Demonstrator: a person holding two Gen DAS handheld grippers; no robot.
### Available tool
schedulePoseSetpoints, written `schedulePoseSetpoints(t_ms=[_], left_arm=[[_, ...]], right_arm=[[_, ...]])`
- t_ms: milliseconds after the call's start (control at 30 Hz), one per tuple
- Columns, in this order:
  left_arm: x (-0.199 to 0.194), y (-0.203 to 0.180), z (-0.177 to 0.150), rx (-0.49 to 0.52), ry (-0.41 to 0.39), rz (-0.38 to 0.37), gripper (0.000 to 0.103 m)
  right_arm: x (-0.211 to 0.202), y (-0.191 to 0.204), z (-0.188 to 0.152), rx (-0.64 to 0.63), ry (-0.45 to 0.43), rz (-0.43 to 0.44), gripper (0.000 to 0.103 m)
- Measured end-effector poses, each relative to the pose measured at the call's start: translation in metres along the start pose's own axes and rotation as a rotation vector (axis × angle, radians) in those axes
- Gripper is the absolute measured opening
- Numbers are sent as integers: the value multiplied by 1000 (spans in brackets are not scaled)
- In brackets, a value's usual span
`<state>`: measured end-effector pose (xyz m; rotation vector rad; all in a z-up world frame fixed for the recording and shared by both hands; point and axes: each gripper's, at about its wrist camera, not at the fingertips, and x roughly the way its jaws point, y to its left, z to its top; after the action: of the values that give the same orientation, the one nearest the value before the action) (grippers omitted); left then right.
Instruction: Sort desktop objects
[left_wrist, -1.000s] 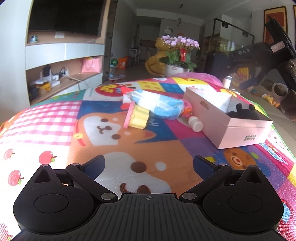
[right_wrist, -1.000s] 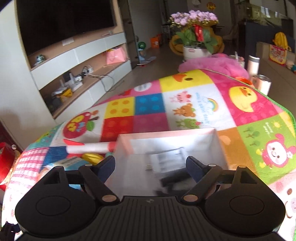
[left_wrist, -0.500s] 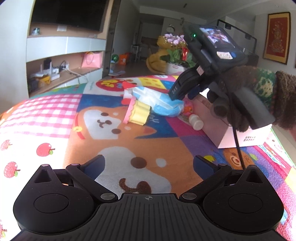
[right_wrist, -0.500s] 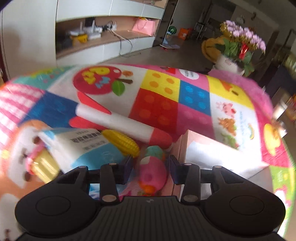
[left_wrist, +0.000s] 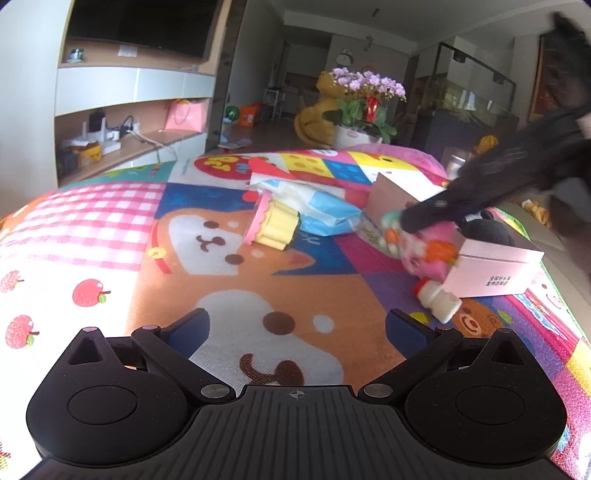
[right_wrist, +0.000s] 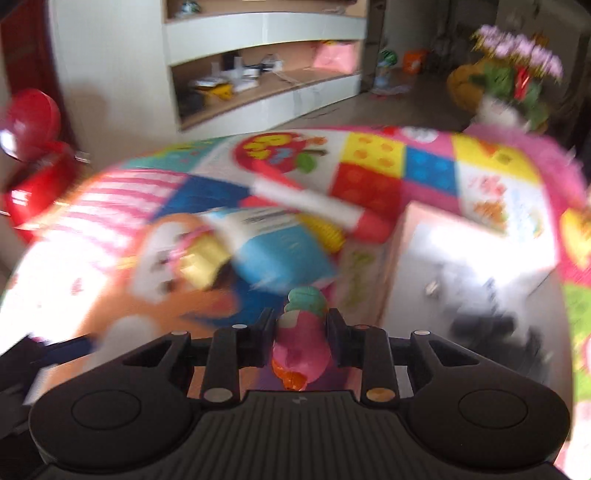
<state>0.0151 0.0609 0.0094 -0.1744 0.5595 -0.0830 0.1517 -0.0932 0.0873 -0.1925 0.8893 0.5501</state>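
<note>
Pink toy clamped in right claw, beside box, left claw spread, empty

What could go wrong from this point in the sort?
1. The right tool grips the pink toy only around its narrow middle while the view is motion-blurred; it may slip or twist out.
2. In the left wrist view the toy hangs at the pink box wall, so it could clip the rim.
3. The small white bottle beside the box could get knocked.
</note>
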Motion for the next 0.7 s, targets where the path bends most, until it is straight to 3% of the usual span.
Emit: schedulePoseSetpoints(t_ms=[67, 233, 333, 433, 500, 600, 700], left_arm=[[1, -2, 0, 10, 6, 9, 103], [-2, -9, -1, 49, -7, 36, 103], [-4, -9, -2, 53, -17, 37, 103], [-3, -7, -1, 40, -13, 32, 103], [-4, -4, -2, 26, -18, 25, 103], [-5, 0, -2, 1, -20, 18, 103], [-5, 3, -1, -19, -16, 12, 103]], right_arm=[[-20, -5, -12, 35, 5, 122, 31], [-29, -6, -3, 31, -77, 16, 37], [-7, -7, 12, 68, -85, -9, 52], [23, 2, 30, 46, -113, -70, 55], [45, 4, 47, 59, -103, -63, 59], [80, -3, 73, 166, -49, -15, 80], [109, -7, 87, 229, 7, 8, 93]])
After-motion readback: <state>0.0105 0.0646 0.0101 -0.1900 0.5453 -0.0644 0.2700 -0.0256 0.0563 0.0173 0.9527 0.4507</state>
